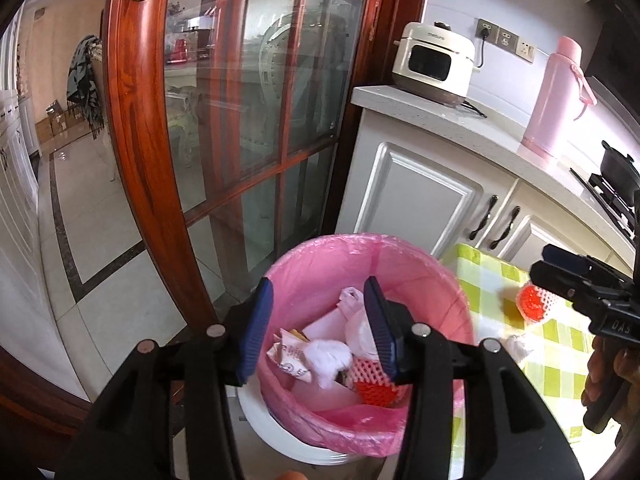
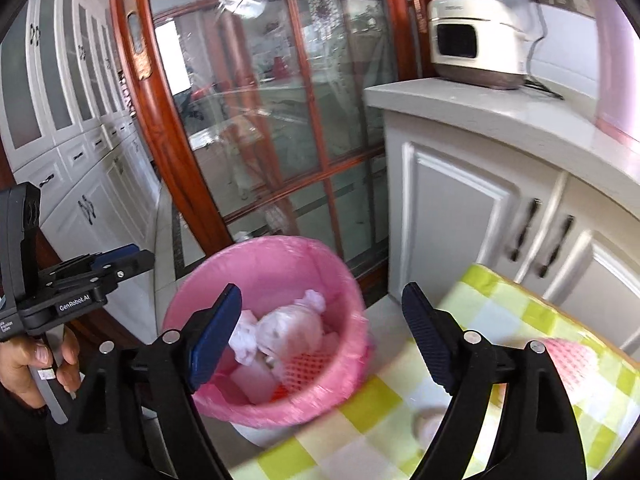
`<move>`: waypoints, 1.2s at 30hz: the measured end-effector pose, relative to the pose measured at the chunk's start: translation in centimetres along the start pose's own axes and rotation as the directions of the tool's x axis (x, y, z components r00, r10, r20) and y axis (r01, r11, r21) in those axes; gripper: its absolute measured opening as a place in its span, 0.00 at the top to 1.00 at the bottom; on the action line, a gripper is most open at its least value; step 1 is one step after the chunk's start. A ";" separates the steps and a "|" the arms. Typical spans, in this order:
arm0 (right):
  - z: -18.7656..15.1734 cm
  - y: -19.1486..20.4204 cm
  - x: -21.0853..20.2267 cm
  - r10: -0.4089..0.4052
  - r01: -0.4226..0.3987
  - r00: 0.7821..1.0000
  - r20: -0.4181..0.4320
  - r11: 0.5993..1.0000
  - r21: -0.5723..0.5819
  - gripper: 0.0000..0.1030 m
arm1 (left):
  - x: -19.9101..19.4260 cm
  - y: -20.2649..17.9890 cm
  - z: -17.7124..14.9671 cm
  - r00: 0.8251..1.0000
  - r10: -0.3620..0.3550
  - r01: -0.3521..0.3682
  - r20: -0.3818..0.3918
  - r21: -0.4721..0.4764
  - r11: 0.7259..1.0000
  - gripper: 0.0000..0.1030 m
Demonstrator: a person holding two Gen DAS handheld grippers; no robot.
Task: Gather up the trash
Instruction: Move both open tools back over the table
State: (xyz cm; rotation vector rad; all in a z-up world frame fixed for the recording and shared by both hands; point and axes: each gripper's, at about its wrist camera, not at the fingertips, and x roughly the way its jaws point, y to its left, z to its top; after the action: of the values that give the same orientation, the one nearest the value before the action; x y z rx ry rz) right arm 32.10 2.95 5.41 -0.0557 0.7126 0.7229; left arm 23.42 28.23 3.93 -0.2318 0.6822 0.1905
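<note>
A white bin with a pink liner stands on the floor and holds white bags, wrappers and red foam netting. My left gripper is open and empty right above it. The bin also shows in the right wrist view. My right gripper is open and empty, over the gap between bin and table. On the green checked tablecloth lie a red ball in pink-white foam netting and a crumpled white tissue. The netting and a pale blurred item show beside my right fingers.
A wood-framed glass door stands behind the bin. White cabinets carry a counter with a rice cooker, a pink thermos and a black pot. Tiled floor stretches to the left.
</note>
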 end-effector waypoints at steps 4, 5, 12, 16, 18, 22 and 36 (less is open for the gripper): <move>-1.3 -2.0 -2.8 -0.048 0.047 0.998 0.035 0.999 0.015 0.18 | -1.1 -1.7 -0.4 1.000 -0.021 0.021 0.014 0.013 1.000 0.53; -1.9 -2.8 -3.8 -0.067 0.066 0.997 0.044 0.998 0.024 0.18 | -1.3 -2.1 -0.5 0.999 -0.027 0.027 0.017 0.015 1.000 0.51; -5.0 -7.5 -8.1 -0.157 0.151 0.986 0.065 0.985 0.087 0.18 | -3.0 -6.9 -2.3 0.997 -0.068 0.066 0.026 0.051 0.997 0.43; -6.7 -10.0 -9.7 -0.192 0.184 0.980 0.053 0.975 0.123 0.18 | -3.6 -10.1 -3.7 0.994 -0.112 0.110 0.018 0.057 0.992 0.42; -7.7 -11.4 -10.6 -0.210 0.202 0.976 0.049 0.970 0.139 0.18 | -3.5 -12.0 -4.5 0.991 -0.131 0.130 0.007 0.066 0.989 0.42; -9.4 -13.6 -12.3 -0.245 0.235 0.968 0.045 0.959 0.157 0.18 | -3.0 -15.1 -5.7 0.987 -0.162 0.163 -0.021 0.081 0.983 0.42; -13.6 -19.8 -13.9 -0.288 0.278 0.957 0.009 0.932 0.234 0.18 | 2.0 -24.3 -9.0 0.963 -0.231 0.251 -0.141 0.148 0.957 0.42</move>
State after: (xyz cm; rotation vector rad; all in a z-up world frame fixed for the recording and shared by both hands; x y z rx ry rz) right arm 29.19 -24.09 -0.21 0.0684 0.7244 0.3600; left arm 25.62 2.68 -0.49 -0.1670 0.7804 -0.1151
